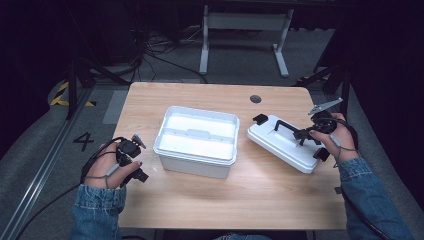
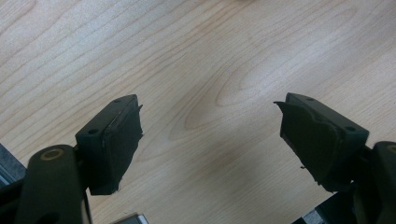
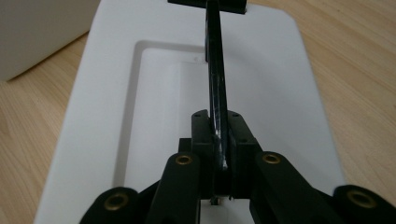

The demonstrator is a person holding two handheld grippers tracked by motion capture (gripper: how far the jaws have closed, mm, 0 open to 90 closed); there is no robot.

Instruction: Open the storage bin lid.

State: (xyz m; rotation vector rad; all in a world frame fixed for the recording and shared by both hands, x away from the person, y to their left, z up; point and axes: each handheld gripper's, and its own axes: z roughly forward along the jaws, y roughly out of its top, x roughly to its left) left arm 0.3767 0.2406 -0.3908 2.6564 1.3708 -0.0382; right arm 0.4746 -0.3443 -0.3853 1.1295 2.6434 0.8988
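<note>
Right tool [image 3: 219, 140], held in the person's right hand [image 1: 340, 142]: its two black jaws are pressed together on the thin black bar handle [image 3: 215, 70] of the flat white rectangular plastic lid [image 3: 93, 140], gripping the handle near its closer end, with the bar running straight away from the jaws along the lid's recessed centre. In the high view this lid [image 1: 280, 145] lies flat on the light wooden surface [image 1: 260, 195], at the right, set at an angle, with the right tool [image 1: 306, 134] directly over it. Just beside the lid, to its left and apart from it, stands the open white rectangular plastic box [image 1: 197, 142], at the middle of the surface. Left tool [image 2: 210, 140], held in the left hand [image 1: 112, 167]: its jaws stand wide apart over bare wood, clasping nothing, near the surface's left edge and to the left of the box.
</note>
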